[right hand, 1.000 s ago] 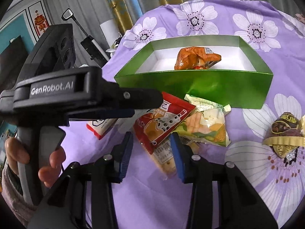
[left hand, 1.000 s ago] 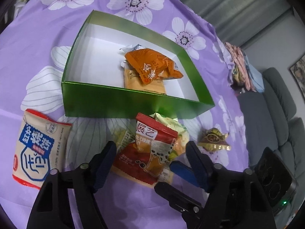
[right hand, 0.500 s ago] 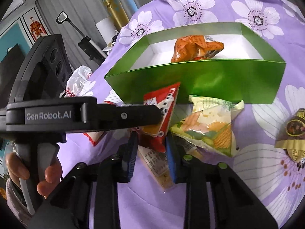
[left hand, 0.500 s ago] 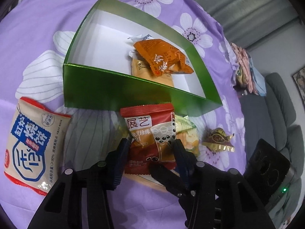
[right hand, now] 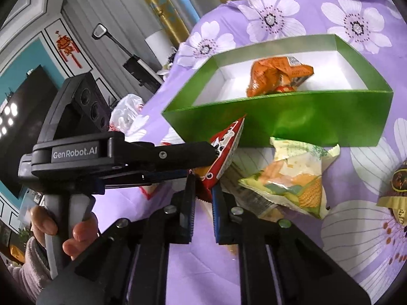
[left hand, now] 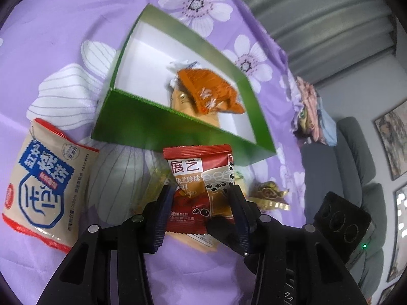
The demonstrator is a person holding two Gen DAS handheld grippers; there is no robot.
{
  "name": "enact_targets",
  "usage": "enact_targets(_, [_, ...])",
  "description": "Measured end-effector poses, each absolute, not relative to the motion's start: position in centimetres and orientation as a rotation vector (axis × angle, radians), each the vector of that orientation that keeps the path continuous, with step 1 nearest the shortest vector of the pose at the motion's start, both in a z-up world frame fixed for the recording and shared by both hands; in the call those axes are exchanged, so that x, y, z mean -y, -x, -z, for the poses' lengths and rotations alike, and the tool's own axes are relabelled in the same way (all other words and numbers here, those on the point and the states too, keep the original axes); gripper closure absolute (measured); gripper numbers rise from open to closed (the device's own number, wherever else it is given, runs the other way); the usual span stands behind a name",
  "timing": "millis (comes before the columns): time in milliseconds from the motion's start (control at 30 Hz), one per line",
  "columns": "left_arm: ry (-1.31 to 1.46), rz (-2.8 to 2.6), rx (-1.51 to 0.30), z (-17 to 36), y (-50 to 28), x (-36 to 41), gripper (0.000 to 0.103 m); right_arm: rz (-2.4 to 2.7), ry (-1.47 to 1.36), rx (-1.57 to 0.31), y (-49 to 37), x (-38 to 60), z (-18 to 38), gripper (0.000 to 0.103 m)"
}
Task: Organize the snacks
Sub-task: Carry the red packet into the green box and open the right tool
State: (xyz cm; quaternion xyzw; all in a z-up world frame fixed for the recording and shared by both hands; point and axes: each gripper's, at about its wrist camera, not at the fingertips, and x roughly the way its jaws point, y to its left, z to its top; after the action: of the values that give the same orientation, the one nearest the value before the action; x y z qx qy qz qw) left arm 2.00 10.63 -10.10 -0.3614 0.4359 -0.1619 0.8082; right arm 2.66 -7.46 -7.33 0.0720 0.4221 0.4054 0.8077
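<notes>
Red snack packet (left hand: 201,185) is clamped upright in the left claw (left hand: 199,213), just before the green box (left hand: 162,124). Right claw (right hand: 203,203) pinches the same packet's lower edge.

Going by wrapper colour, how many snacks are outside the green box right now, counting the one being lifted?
Red packet: 1
Beige-and-blue packet: 1
Yellow-green packet: 1
Gold candy: 1
Pale orange packet, mostly hidden under the red one: 1
Total: 5 that can be made out
</notes>
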Motion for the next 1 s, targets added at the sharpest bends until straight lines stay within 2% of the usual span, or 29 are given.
enact_targets(233, [0.753,0.342,-0.812,6.0,-0.9,-11.5,0.057,-0.92,-0.133,-0.817,-2.5,6.8,3.9,0.093])
enact_targets(433, [0.74,0.352,-0.772,3.6,-3.9,-12.1,0.057,-0.931,-0.106,-0.758,-5.0,6.1,1.6,0.093])
enact_targets(733, [0.807,0.291,-0.778,4.9,-8.4,-14.0,0.057,-0.905,-0.059,-0.786,-10.2,4.1,2.6,0.093])
enact_targets(833, [0.792,0.217,-0.794,5.6,-9.1,-13.8,0.057,-0.865,0.011,-0.811,-11.3,2.5,3.4,0.089])
enact_targets(867, [0.772,0.195,-0.801,5.6,-9.2,-13.7,0.057,-0.844,0.035,-0.813,-11.5,2.2,3.5,0.082])
enact_targets(900, [0.757,0.188,-0.806,5.5,-9.2,-13.5,0.056,-0.836,0.044,-0.805,-11.6,2.2,3.4,0.078])
enact_targets(967, [0.735,0.187,-0.802,5.2,-9.0,-13.1,0.044,-0.821,0.062,-0.774,-11.4,2.4,2.9,0.065])
enact_targets(1000, [0.72,0.174,-0.798,5.0,-8.8,-13.0,0.029,-0.811,0.062,-0.757,-11.2,3.0,2.5,0.062])
